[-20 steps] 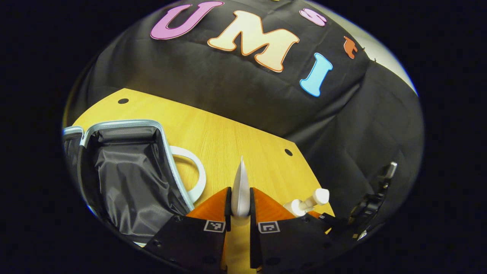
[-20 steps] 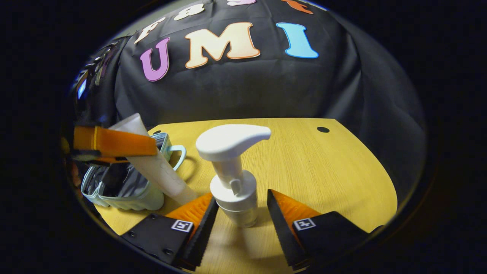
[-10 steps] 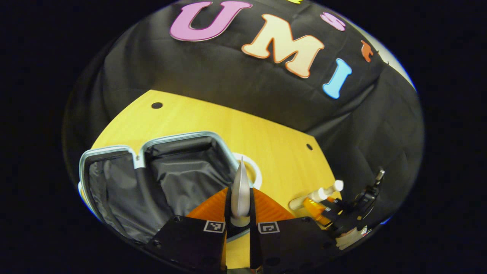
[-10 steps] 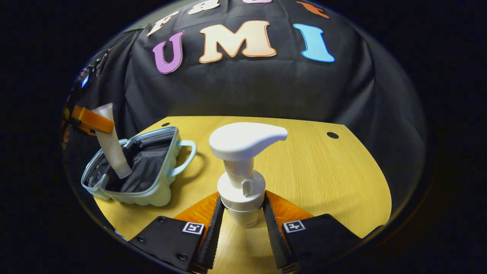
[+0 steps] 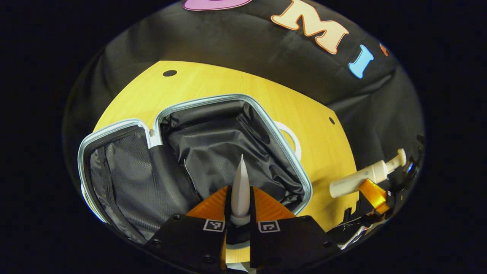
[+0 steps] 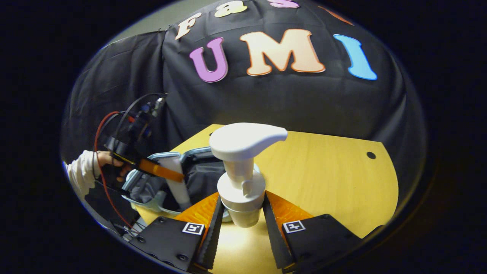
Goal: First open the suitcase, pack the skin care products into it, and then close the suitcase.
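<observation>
The small suitcase point(image 5: 213, 99) lies open on the wooden table, with a pale blue rim and black lining. My left gripper point(image 5: 239, 192) is shut on a white tube point(image 5: 239, 179), seen edge-on, hanging over the suitcase's right compartment. My right gripper point(image 6: 241, 205) is shut on the neck of a white pump bottle point(image 6: 241, 171), held upright above the table. In the right gripper view the left gripper point(image 6: 159, 172) holds the tube point(image 6: 179, 186) with its lower end down in the suitcase point(image 6: 152, 204). In the left gripper view the pump bottle point(image 5: 365, 177) shows in the right gripper point(image 5: 374, 192) beyond the suitcase's right side.
The suitcase's left half has a mesh pocket point(image 5: 125, 179), and its white handle point(image 5: 293, 133) sticks out to the right. The yellow table point(image 6: 327, 171) has small round holes near its corners. A hand in a white sleeve point(image 6: 81, 171) holds the left gripper.
My left gripper carried the tube over the open suitcase and lowered it. My right gripper shut on the pump bottle, lifted it off the table and moved toward the suitcase.
</observation>
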`<state>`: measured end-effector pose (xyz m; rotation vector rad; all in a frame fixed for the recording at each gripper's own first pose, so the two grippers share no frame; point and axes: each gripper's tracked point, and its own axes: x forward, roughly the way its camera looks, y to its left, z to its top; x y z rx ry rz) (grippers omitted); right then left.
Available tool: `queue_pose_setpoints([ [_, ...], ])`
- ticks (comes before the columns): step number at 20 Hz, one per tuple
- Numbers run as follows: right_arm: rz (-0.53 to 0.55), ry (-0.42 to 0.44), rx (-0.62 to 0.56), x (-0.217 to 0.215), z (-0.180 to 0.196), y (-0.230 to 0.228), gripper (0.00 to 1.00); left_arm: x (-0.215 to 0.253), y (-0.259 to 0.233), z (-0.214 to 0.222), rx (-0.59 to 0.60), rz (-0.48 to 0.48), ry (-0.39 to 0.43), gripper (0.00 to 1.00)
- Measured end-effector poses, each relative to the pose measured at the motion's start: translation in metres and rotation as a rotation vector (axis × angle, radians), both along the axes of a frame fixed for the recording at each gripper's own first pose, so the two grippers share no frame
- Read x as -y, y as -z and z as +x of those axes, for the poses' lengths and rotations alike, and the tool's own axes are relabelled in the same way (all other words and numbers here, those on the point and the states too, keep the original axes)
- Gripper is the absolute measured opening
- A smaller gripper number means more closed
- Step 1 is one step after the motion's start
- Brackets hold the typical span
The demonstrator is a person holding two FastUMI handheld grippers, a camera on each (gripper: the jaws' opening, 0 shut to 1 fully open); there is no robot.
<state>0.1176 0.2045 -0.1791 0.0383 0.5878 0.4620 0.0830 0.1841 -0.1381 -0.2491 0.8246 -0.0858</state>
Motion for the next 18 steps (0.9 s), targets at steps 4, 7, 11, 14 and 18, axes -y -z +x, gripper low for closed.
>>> queue_pose_setpoints([
  [4,0.022,-0.11,-0.023,-0.053,-0.001,-0.002,0.6,-0.008,-0.009,0.011,0.067,0.013,-0.044,0.33],
  [7,0.02,-0.173,-0.049,-0.084,0.002,0.011,0.6,-0.032,-0.038,0.009,0.193,0.101,-0.101,0.77],
  [11,-0.032,-0.221,-0.149,-0.111,0.01,0.049,0.6,-0.049,-0.086,-0.023,0.356,0.123,-0.175,0.92],
  [14,-0.084,-0.244,-0.208,-0.123,0.019,0.075,0.59,-0.073,-0.107,-0.061,0.426,0.106,-0.255,0.94],
  [18,-0.134,-0.248,-0.235,-0.129,0.02,0.096,0.6,-0.089,-0.117,-0.113,0.485,0.031,-0.376,0.94],
])
